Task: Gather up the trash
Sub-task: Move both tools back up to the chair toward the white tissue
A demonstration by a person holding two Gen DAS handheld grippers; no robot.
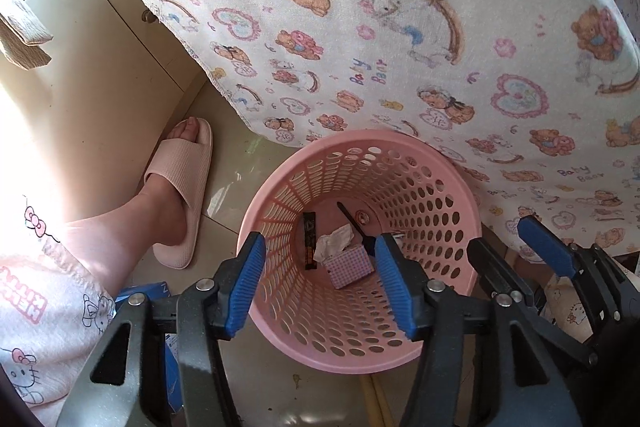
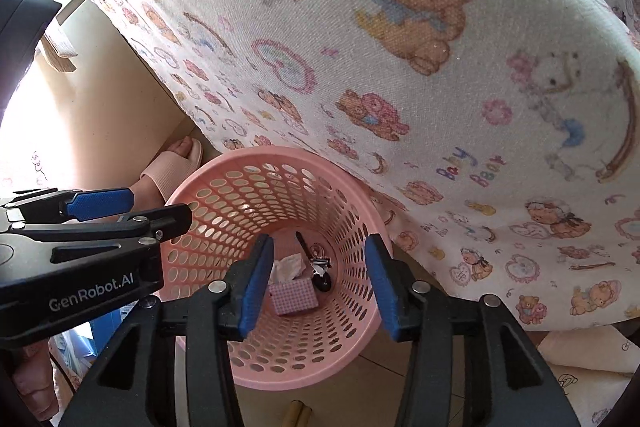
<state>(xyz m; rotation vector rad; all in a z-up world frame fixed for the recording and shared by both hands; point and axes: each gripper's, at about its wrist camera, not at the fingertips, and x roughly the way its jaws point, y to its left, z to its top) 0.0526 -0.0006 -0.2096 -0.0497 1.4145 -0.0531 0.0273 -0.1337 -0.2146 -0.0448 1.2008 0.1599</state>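
A pink perforated basket (image 1: 424, 203) (image 2: 260, 153) stands on the tiled floor beside a draped cloth. At its bottom lie a pink checked box (image 1: 350, 267) (image 2: 294, 295), a crumpled white tissue (image 1: 334, 241) (image 2: 288, 265), a dark sachet (image 1: 309, 243) and a thin black stick (image 1: 352, 223) (image 2: 302, 243). My left gripper (image 1: 320, 247) (image 2: 158, 205) hangs over the basket's mouth, pointing down, open, nothing between its blue pads. Close beside it, my right gripper (image 2: 320, 243) (image 1: 508, 239) is also above the basket, open and empty.
A bear-print cloth (image 1: 360, 27) (image 2: 400, 67) hangs from a table edge right behind the basket. A person's foot in a pink slipper (image 1: 180, 187) stands left of it. A cream cabinet (image 1: 100, 47) closes off the far left. A blue box (image 1: 152, 291) lies near my left gripper.
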